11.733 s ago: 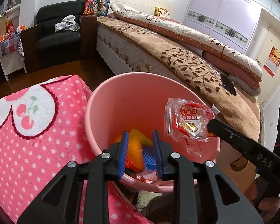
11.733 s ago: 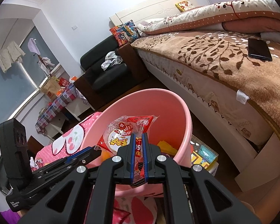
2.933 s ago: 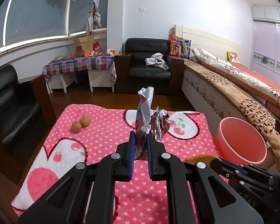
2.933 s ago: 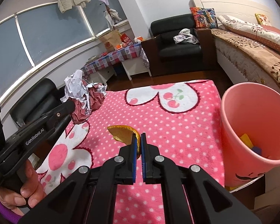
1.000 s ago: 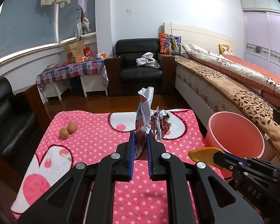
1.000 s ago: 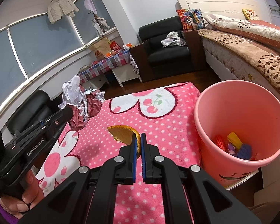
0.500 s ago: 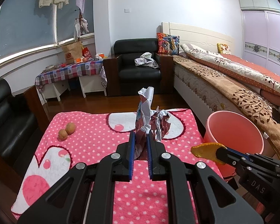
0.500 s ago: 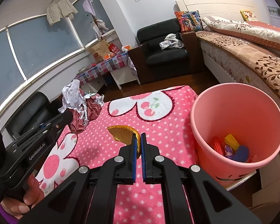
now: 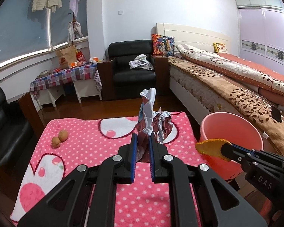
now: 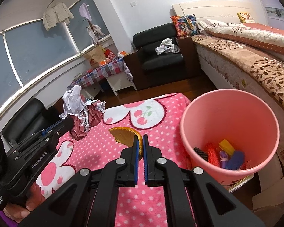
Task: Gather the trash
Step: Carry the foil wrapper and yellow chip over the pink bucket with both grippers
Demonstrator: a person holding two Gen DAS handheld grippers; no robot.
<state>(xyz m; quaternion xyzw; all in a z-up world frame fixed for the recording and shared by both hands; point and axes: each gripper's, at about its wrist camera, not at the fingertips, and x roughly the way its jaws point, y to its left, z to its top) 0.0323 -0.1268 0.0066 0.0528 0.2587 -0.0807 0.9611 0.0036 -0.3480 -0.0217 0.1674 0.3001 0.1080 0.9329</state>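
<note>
— What do your tools look like?
— My left gripper (image 9: pixel 142 141) is matte black, with blue pads inside each finger and silver screws at the joints; "GenRobot.AI" is printed in white along its side.
— And the other?
— My right gripper (image 10: pixel 140 141) matches, marked "DAS". Below my left hand (image 10: pixel 19 211) shows purple fabric.

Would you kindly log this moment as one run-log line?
left gripper: shut on wrapper | right gripper: shut on peel | bin: right of blanket, holds trash | two nuts: on blanket
</note>
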